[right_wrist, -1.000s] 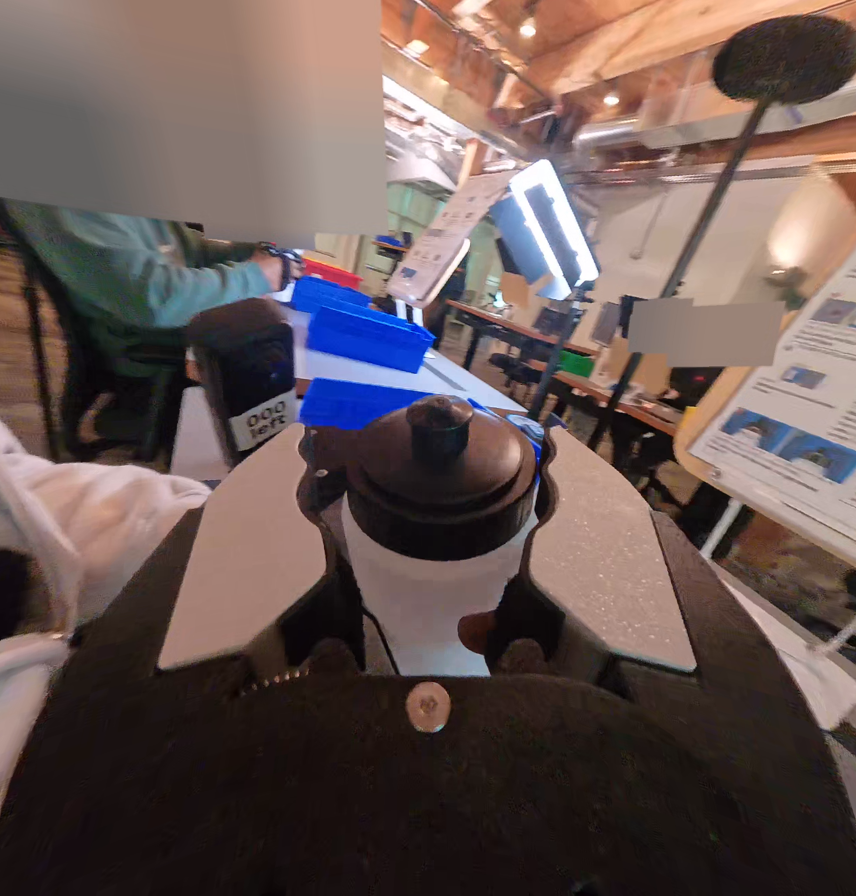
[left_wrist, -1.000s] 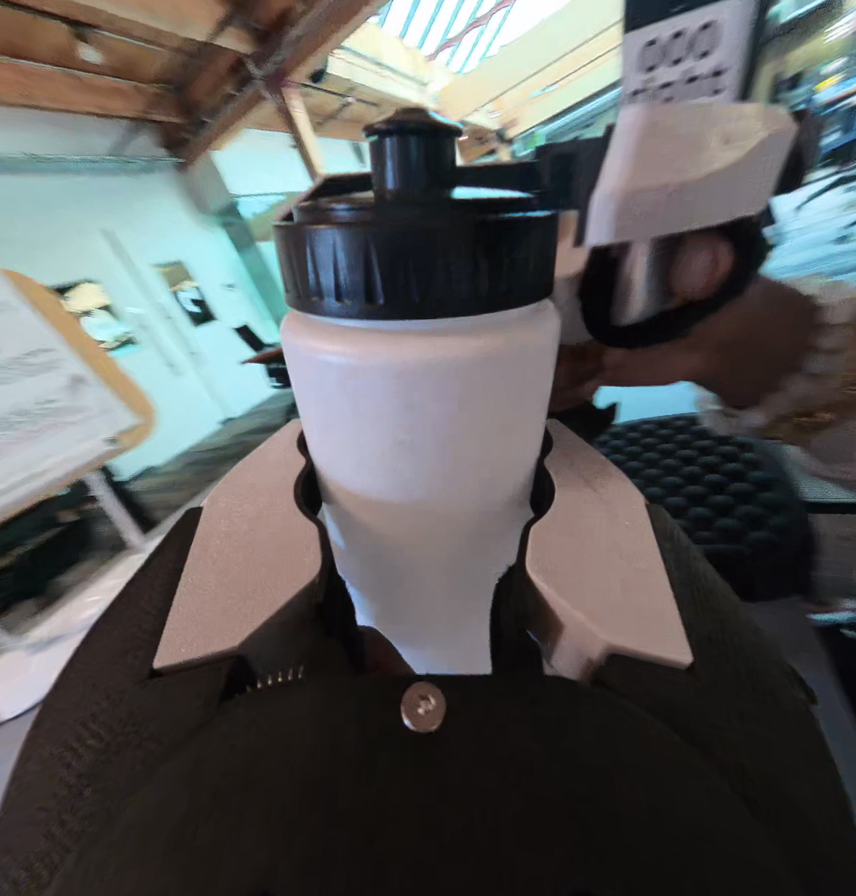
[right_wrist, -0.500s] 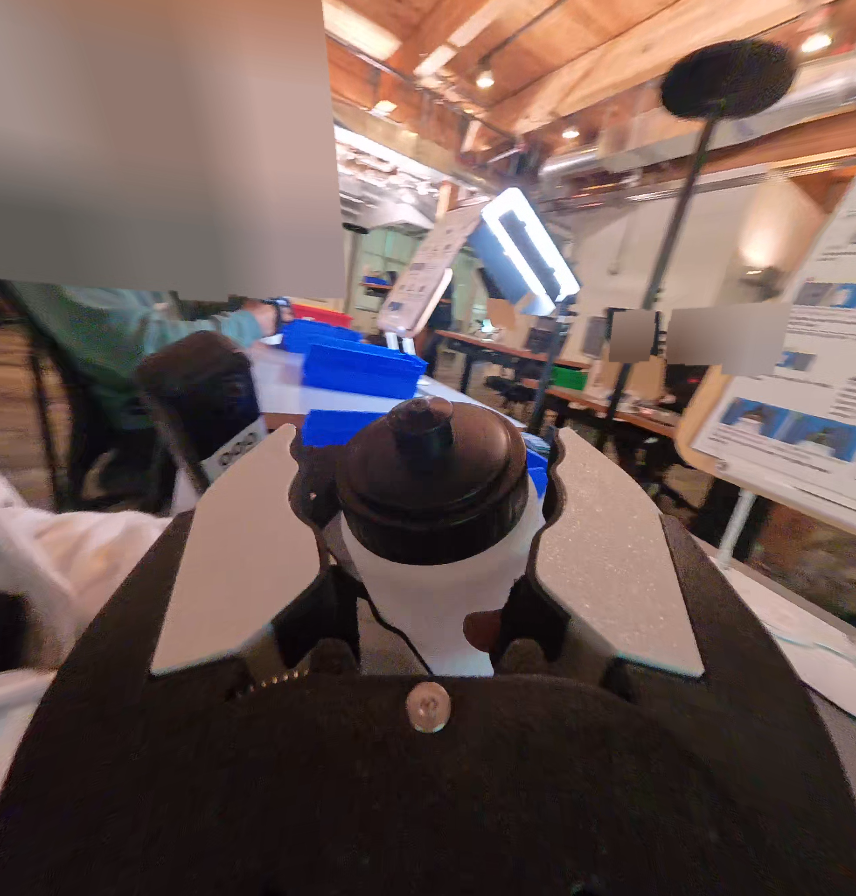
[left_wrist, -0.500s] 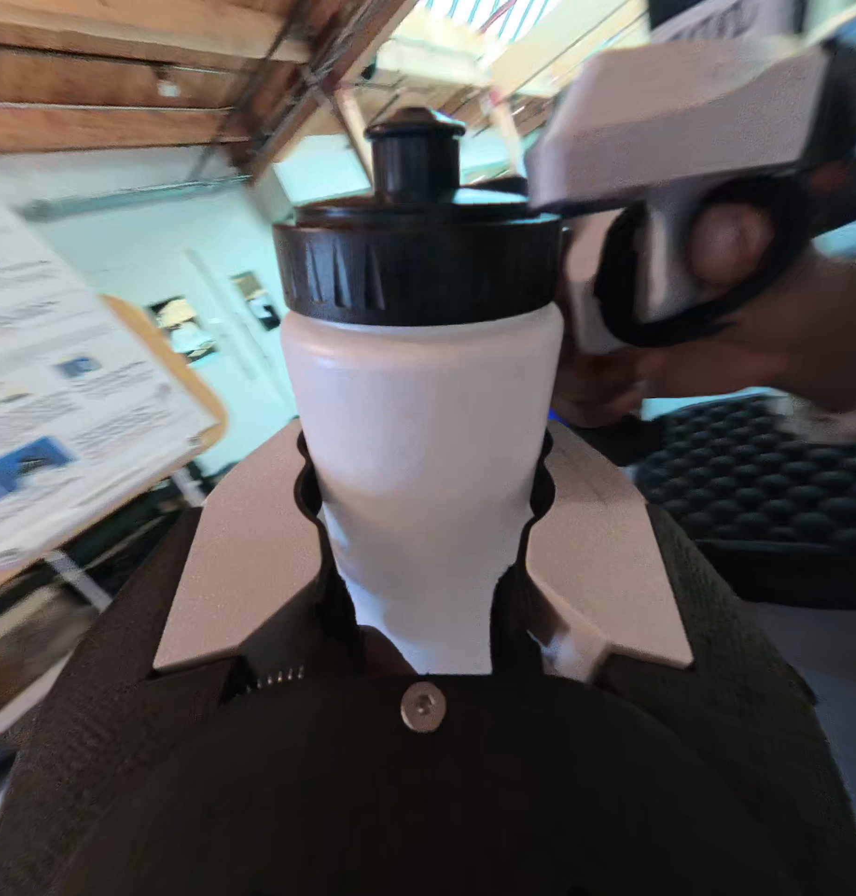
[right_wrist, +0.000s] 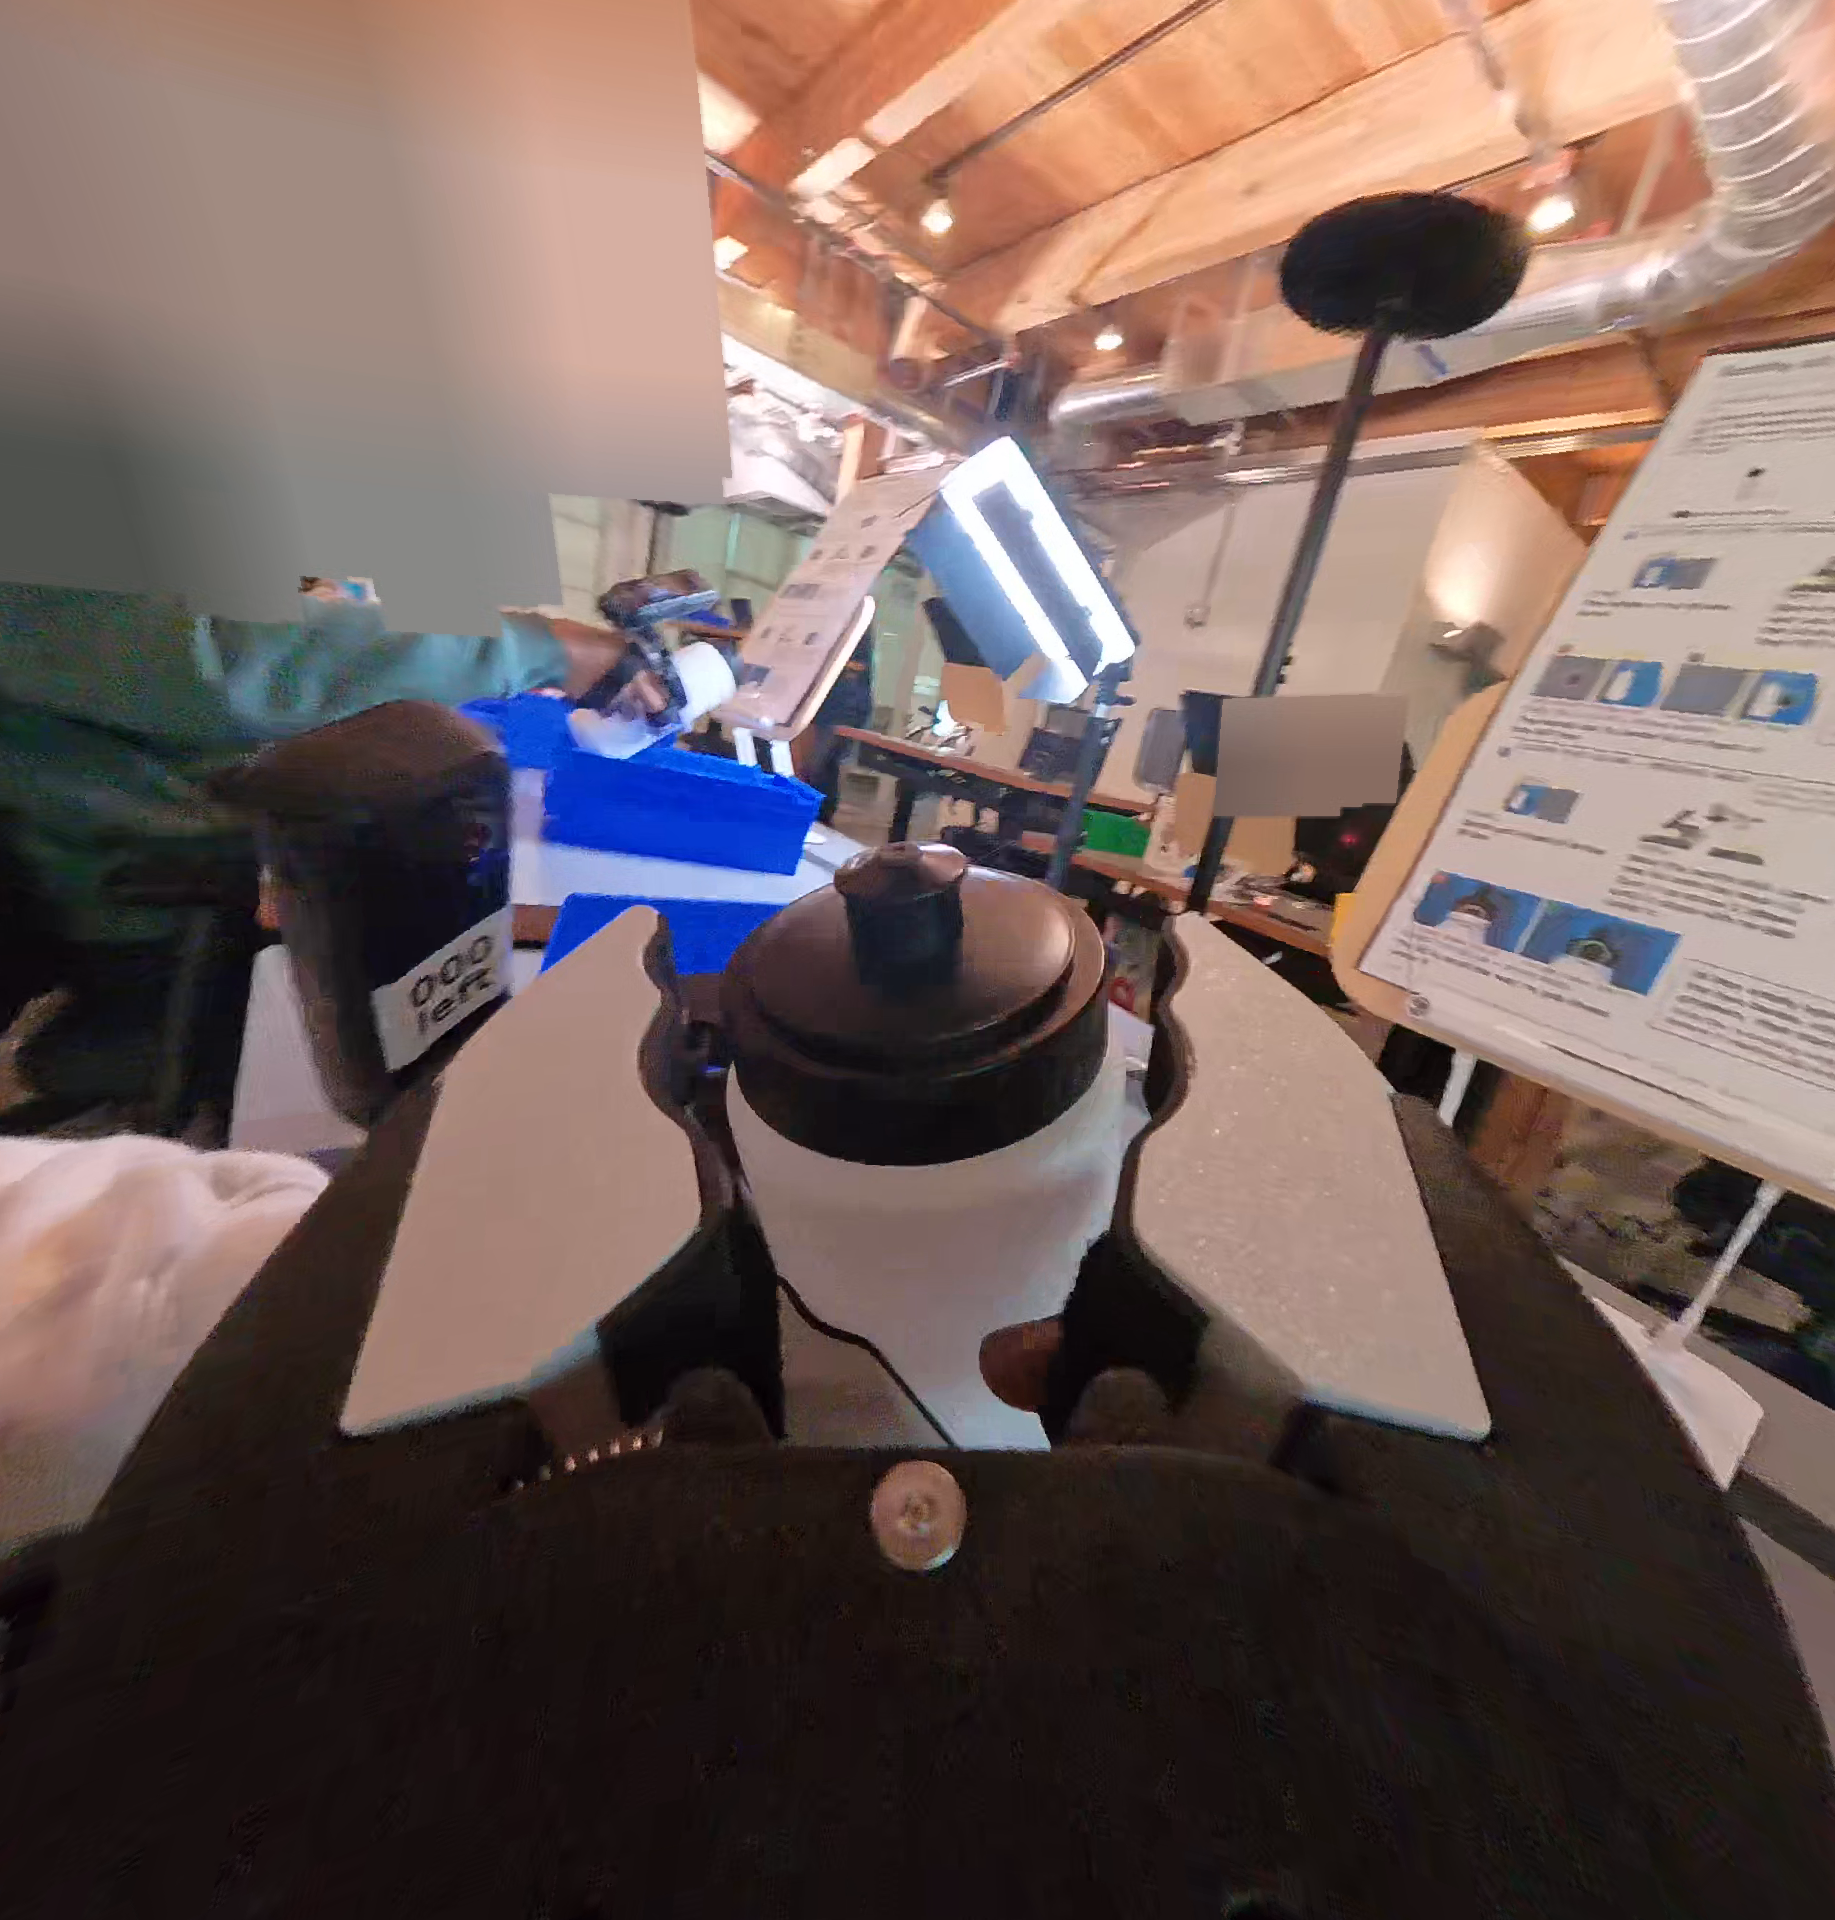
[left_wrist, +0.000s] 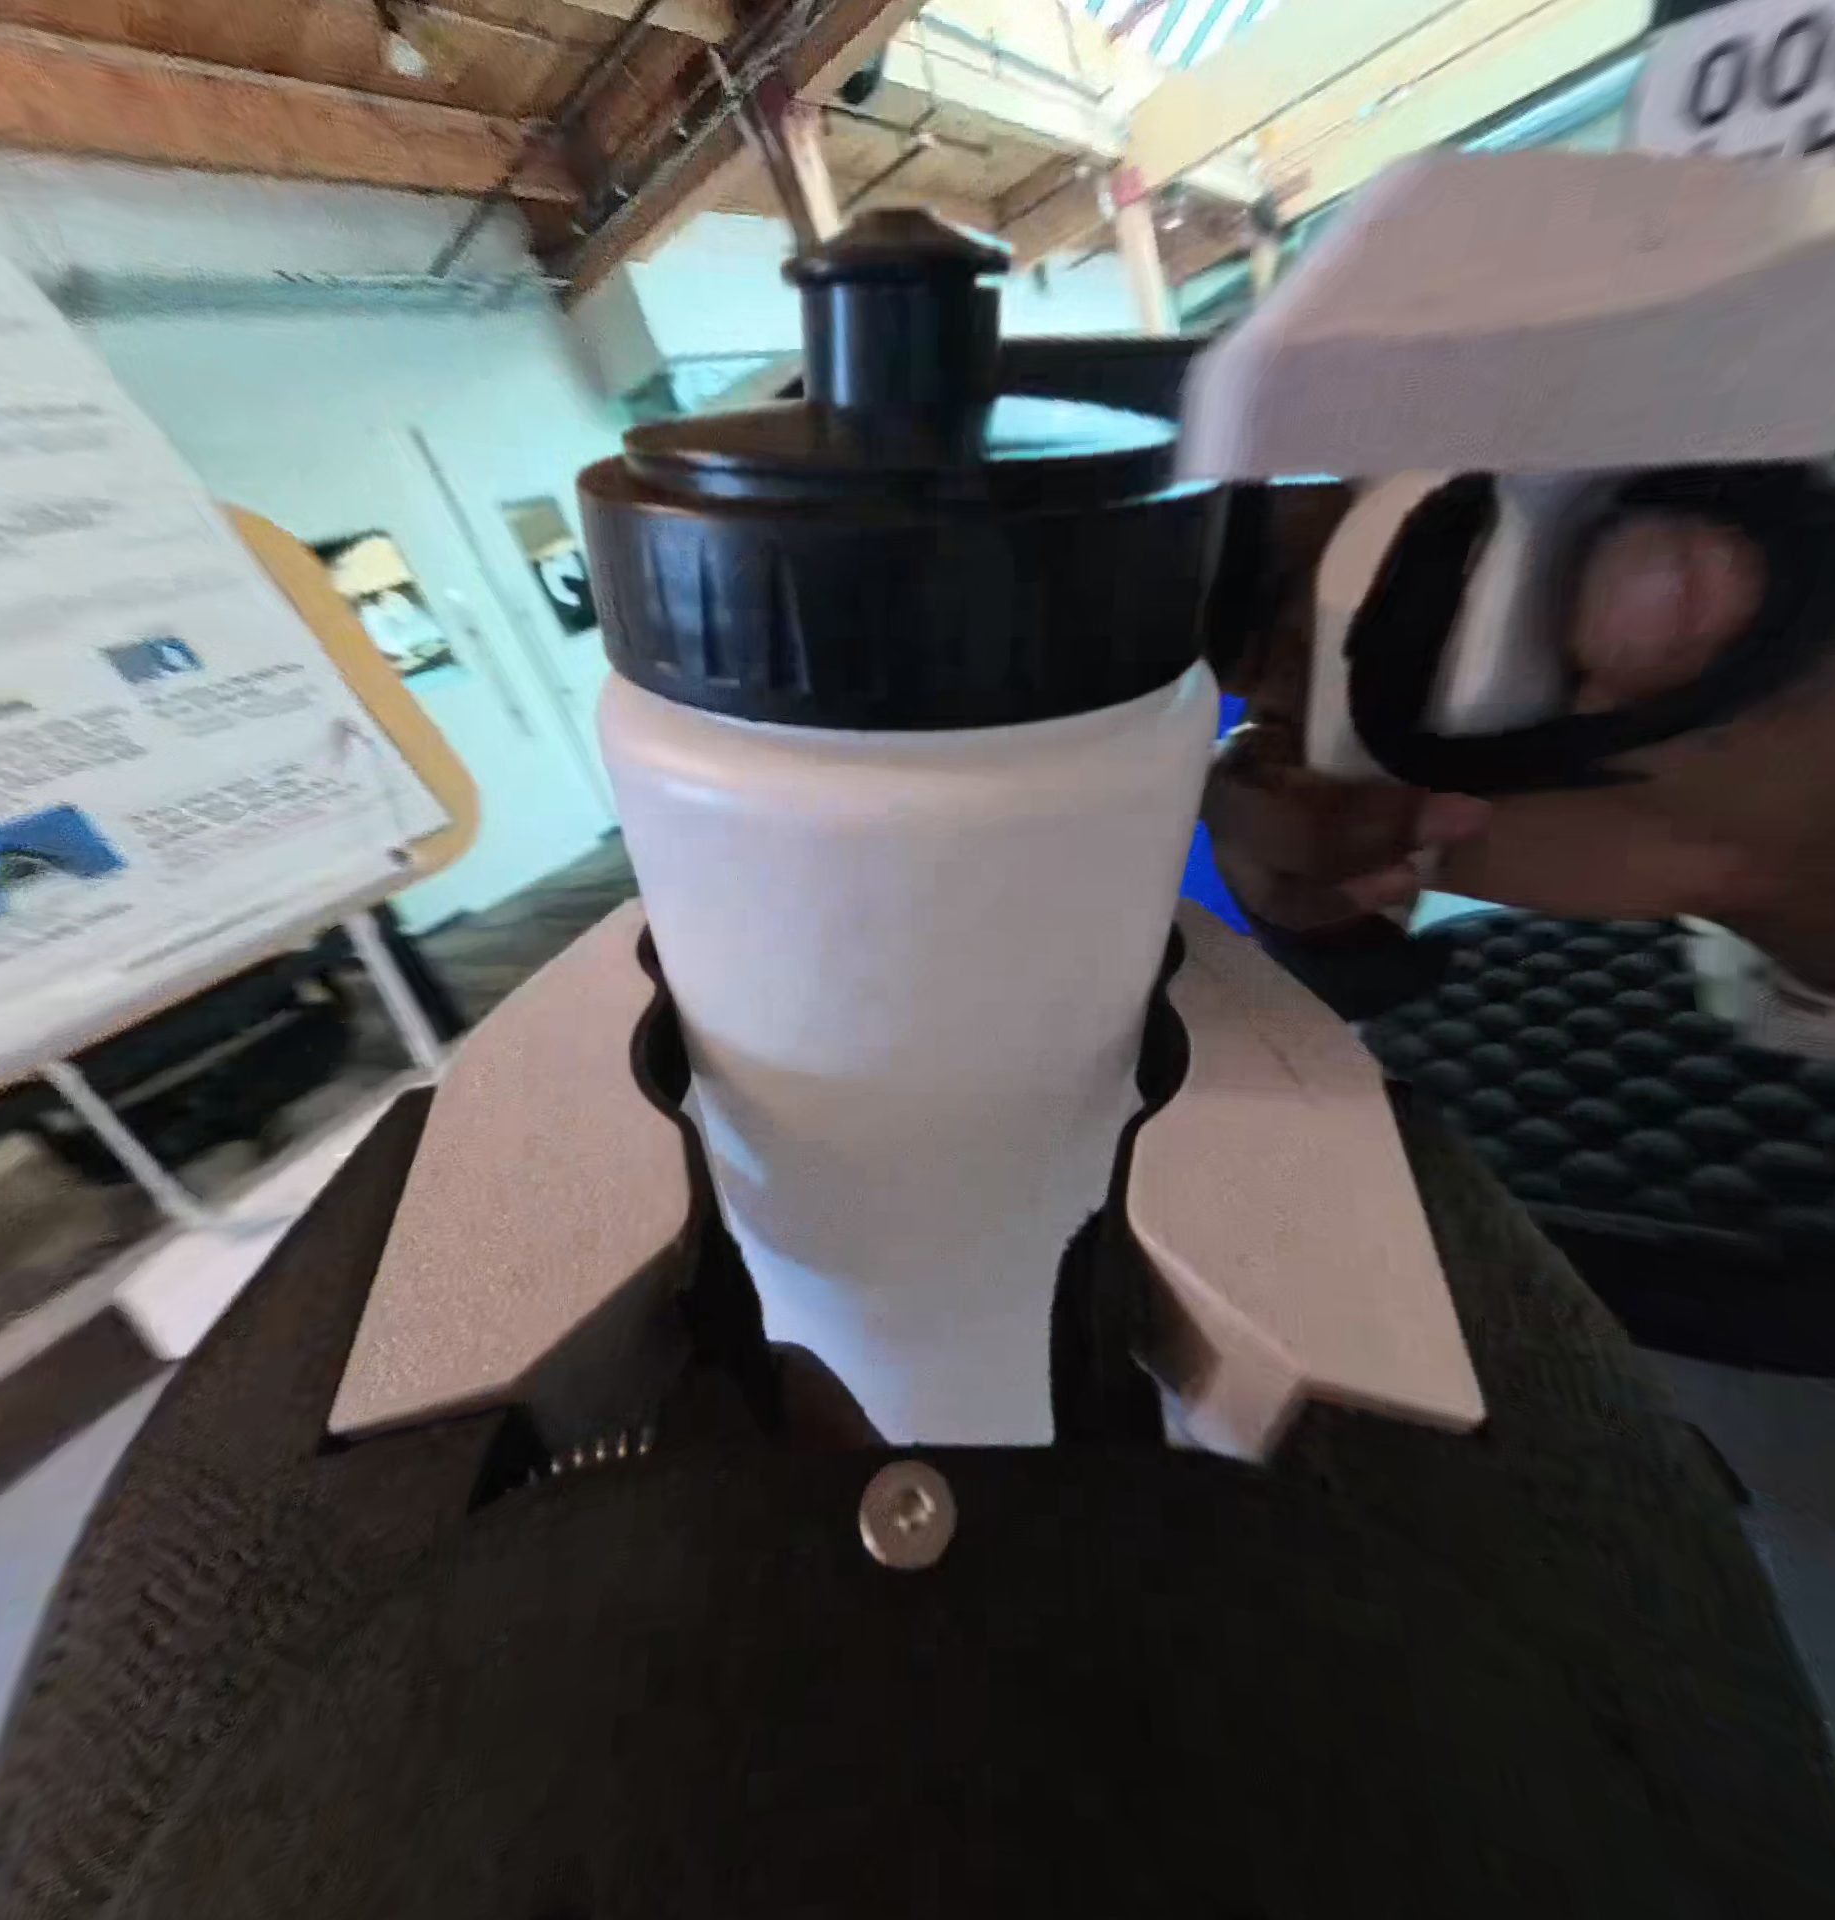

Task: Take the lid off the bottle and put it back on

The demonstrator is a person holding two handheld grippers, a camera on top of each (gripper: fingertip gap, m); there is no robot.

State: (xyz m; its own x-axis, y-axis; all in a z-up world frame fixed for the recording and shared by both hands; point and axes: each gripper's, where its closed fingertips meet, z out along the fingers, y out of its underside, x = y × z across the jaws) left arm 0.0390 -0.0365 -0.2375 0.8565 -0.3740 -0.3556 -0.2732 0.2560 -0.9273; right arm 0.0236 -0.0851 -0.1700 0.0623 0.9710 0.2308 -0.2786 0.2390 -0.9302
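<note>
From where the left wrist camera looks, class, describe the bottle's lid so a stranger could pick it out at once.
Start at the left gripper, whose grey fingers close on a white bottle standing upright mid-frame. The lid sits on the bottle's top. It alone is black with a ribbed rim and a raised spout, against the plain white body below.

Workshop: blue bins, instruction boards

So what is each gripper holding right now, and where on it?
The left gripper clamps the white bottle by its body below the shoulder. The right gripper flanks the black lid, but actual contact cannot be told.
</note>
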